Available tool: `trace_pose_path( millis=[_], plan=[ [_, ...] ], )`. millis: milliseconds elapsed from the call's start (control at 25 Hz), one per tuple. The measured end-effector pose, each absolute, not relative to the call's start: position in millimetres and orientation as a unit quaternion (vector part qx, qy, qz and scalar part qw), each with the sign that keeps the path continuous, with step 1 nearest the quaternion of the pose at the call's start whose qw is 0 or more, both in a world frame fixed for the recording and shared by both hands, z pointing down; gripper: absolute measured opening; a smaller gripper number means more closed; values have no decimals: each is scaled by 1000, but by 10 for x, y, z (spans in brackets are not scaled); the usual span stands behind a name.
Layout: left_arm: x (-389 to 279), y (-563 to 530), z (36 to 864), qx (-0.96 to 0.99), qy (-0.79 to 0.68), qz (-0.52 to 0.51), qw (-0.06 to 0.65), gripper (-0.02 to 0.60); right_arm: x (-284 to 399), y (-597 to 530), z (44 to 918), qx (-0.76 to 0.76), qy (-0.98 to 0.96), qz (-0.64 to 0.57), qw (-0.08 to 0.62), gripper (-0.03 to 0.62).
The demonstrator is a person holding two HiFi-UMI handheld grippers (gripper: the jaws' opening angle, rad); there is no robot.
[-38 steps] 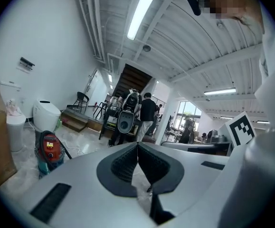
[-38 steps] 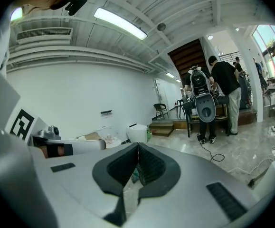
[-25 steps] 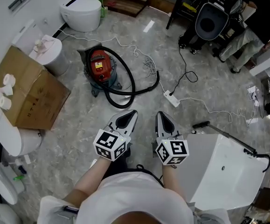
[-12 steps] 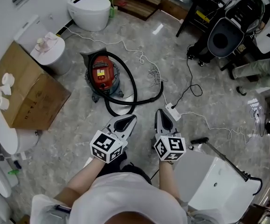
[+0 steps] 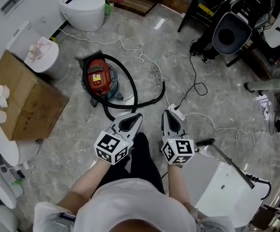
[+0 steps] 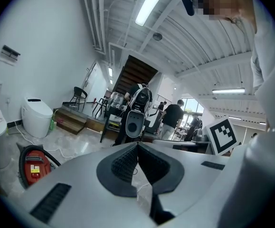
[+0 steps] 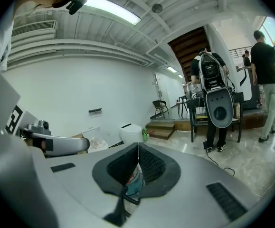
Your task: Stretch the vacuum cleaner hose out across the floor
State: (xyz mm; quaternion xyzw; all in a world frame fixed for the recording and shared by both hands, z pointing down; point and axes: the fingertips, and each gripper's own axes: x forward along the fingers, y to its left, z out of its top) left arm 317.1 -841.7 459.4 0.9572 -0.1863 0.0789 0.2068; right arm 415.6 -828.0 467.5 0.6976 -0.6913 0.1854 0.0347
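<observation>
The red vacuum cleaner point(image 5: 96, 78) stands on the marble floor ahead of me, also visible low at the left in the left gripper view point(image 6: 32, 164). Its black hose point(image 5: 136, 88) curls in a loop round the canister, and the free end point(image 5: 163, 86) lies to the right. My left gripper point(image 5: 139, 115) and right gripper point(image 5: 164, 111) hover side by side just short of the loop. Both are shut and hold nothing. In their own views the left gripper point(image 6: 137, 144) and the right gripper point(image 7: 138, 145) show pads pressed together.
A cardboard box point(image 5: 22, 99) with paper rolls sits at the left, a white toilet point(image 5: 82, 9) at the back. A white power cable point(image 5: 130, 48) and power strip point(image 5: 175, 111) lie by the hose end. A white tub point(image 5: 225, 187) stands at lower right, a black machine point(image 5: 234, 27) at upper right.
I have stepped nearer the vacuum, so the hose loop now lies just past the gripper tips. A dark trouser leg shows between my arms. Both grippers stay shut.
</observation>
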Motion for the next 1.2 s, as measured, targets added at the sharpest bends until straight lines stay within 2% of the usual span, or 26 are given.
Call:
trace_pose_path(
  millis=[480, 1200],
  plan=[
    [3436, -8794, 4923, 959, -188, 71, 202, 8, 4728, -8507, 5028, 723, -656, 212, 54, 14],
    [3719, -9093, 6257, 953, -179, 87, 227, 8, 5256, -8910, 6049, 745, -642, 180, 3, 14]
  ],
)
